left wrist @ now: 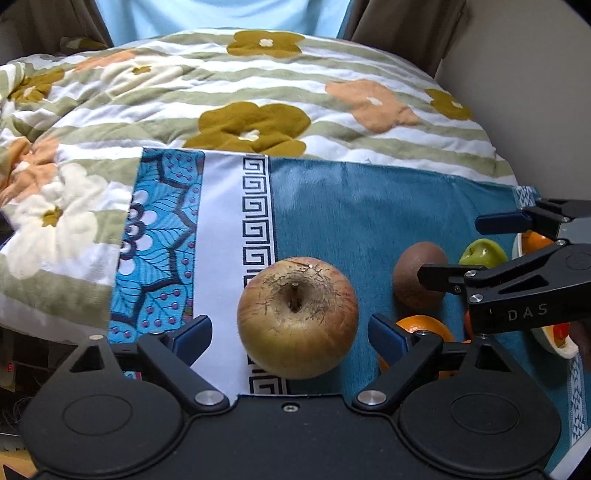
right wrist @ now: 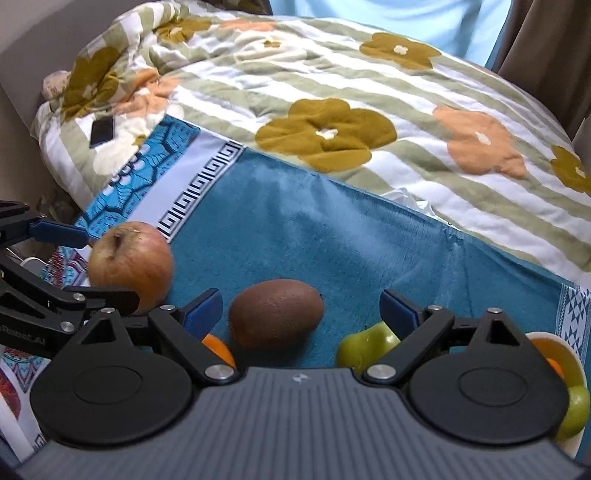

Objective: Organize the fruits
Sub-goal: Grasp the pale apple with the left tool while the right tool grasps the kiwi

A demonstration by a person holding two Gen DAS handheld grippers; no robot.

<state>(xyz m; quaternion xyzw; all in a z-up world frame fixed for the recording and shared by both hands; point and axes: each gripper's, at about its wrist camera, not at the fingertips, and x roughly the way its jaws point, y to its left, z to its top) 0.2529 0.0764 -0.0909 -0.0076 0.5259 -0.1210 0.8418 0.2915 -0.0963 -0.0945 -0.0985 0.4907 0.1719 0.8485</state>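
A red-yellow apple lies on the patterned blue cloth, between the open fingers of my left gripper, which do not touch it. It also shows in the right wrist view. A brown kiwi lies between the open fingers of my right gripper, untouched; it shows in the left wrist view too. An orange, a green apple and a white bowl holding fruit lie close by.
The cloth lies on a flowered quilt covering a bed. A dark phone rests on the quilt at far left. A person in a light blue top sits behind the bed.
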